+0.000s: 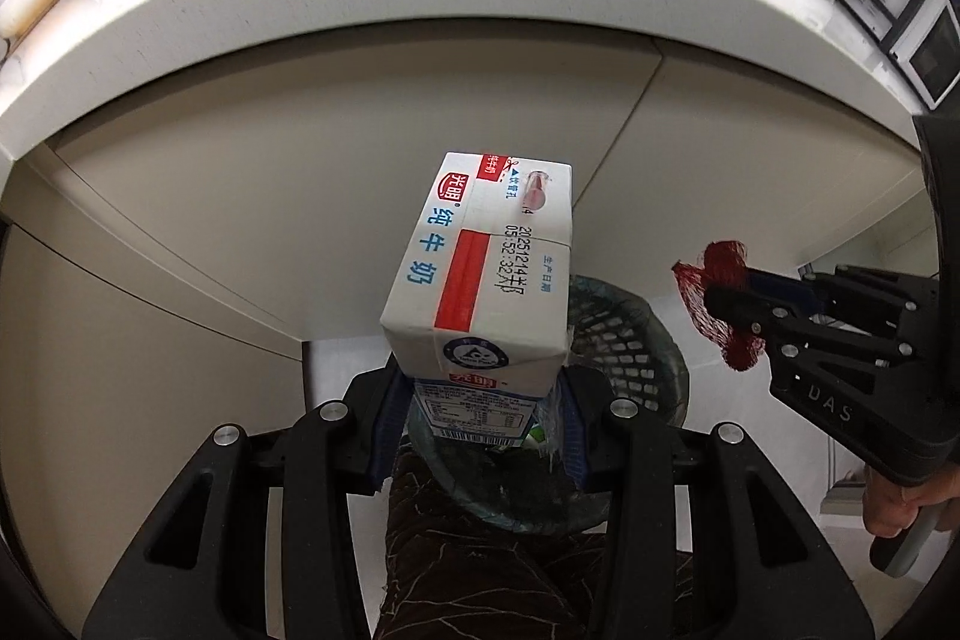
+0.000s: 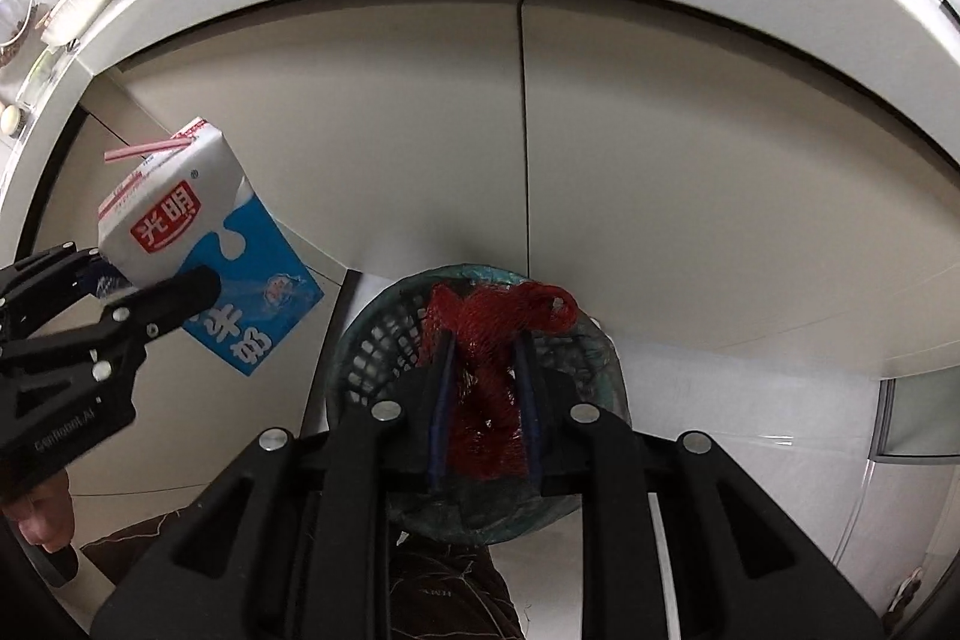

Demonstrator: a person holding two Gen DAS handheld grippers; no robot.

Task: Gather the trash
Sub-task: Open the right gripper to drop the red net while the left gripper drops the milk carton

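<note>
Gripped in my left hand-held gripper, the milk carton hangs over the bin; my right hand-held gripper pinches red mesh netting.

— What's your left gripper holding?
— You've got the milk carton clamped at its lower end, its straw hole facing you.
— And below it?
— The mesh waste basket sits on the floor behind the carton, under the counter edge.
— Your right gripper?
— It's at the right, red netting between its fingers.
</note>
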